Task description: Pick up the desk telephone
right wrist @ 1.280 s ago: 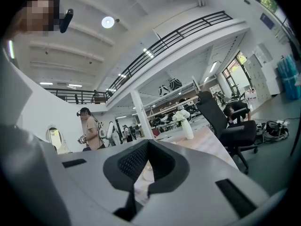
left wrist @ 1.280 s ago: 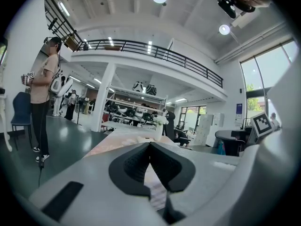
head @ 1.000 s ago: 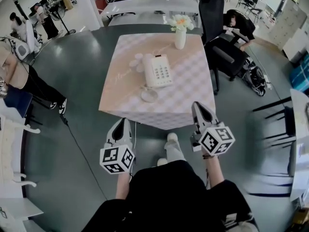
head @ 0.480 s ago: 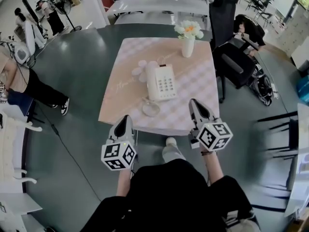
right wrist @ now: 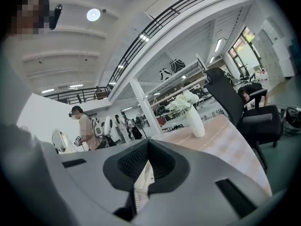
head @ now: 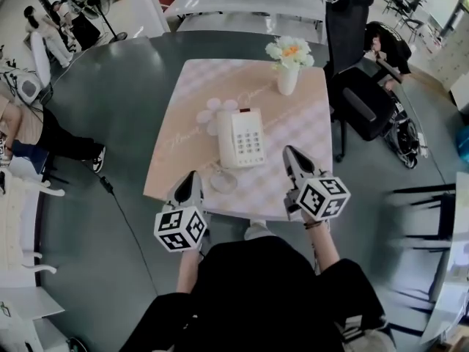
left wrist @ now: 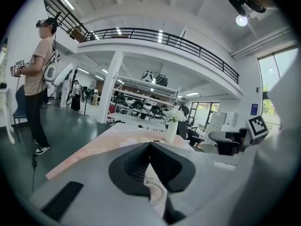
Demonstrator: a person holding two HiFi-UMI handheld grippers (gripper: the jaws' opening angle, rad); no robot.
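The white desk telephone (head: 240, 138) lies flat on the pink checked table (head: 300, 123), keypad up, its coiled cord (head: 223, 180) looped at the near edge. My left gripper (head: 192, 175) is shut and empty over the table's near edge, just left of the cord. On the other side my right gripper (head: 288, 151) is shut with nothing in it, beside the phone's near right corner and apart from it. In the left gripper view the cord (left wrist: 158, 192) shows below the closed jaws. Between the closed jaws in the right gripper view a strip of the phone (right wrist: 143, 177) shows.
A white vase of flowers (head: 287, 78) stands at the table's far right, and a flower-shaped mat (head: 215, 111) lies left of the phone. A black office chair (head: 353, 86) stands to the right of the table. People stand at the far left (head: 37, 31).
Both grippers have moved forward from short of the table to over its near edge, on either side of the phone's near end. The jaws stayed shut.
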